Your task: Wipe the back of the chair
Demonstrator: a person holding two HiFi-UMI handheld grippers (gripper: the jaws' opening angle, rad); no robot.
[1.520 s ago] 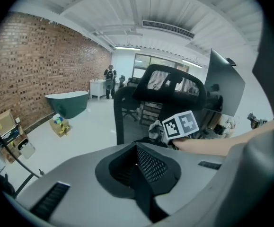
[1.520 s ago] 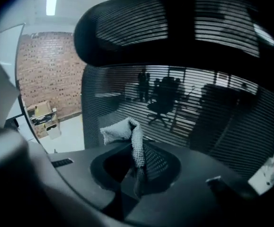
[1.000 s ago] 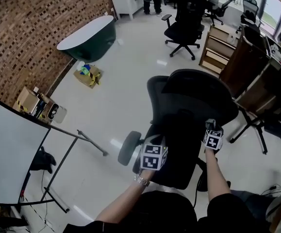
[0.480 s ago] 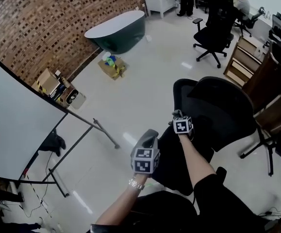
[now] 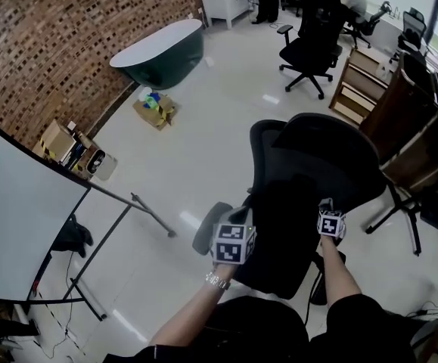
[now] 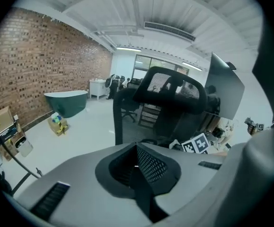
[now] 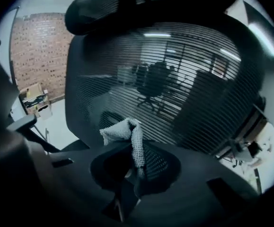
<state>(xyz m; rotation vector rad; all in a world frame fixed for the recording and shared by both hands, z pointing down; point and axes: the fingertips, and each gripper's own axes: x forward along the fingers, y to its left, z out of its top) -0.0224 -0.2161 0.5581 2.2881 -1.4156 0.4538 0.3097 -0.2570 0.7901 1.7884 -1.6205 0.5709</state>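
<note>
The black office chair (image 5: 317,157) with a mesh back and headrest stands right in front of me. My right gripper (image 5: 326,204) is against the lower part of the back. Seen from the right gripper view, the mesh back (image 7: 174,79) fills the frame and the right gripper (image 7: 132,167) is shut on a grey cloth (image 7: 127,132) whose free end sticks up toward the mesh. My left gripper (image 5: 237,218) hangs left of the chair beside its armrest (image 5: 208,229). Its jaws (image 6: 137,162) are shut with nothing in them, and the chair (image 6: 170,86) stands ahead of them.
A whiteboard (image 5: 18,218) on a splayed metal stand (image 5: 116,233) is at the left. A green tub (image 5: 158,51) and cardboard boxes (image 5: 154,110) lie by the brick wall. Another office chair (image 5: 309,32), a wooden shelf (image 5: 358,78) and desks are at the right; people stand at the back.
My right gripper with the cloth swept to the left edge of the chair back, then came back to the lower right. The left gripper stayed beside the armrest. My head view swung.
</note>
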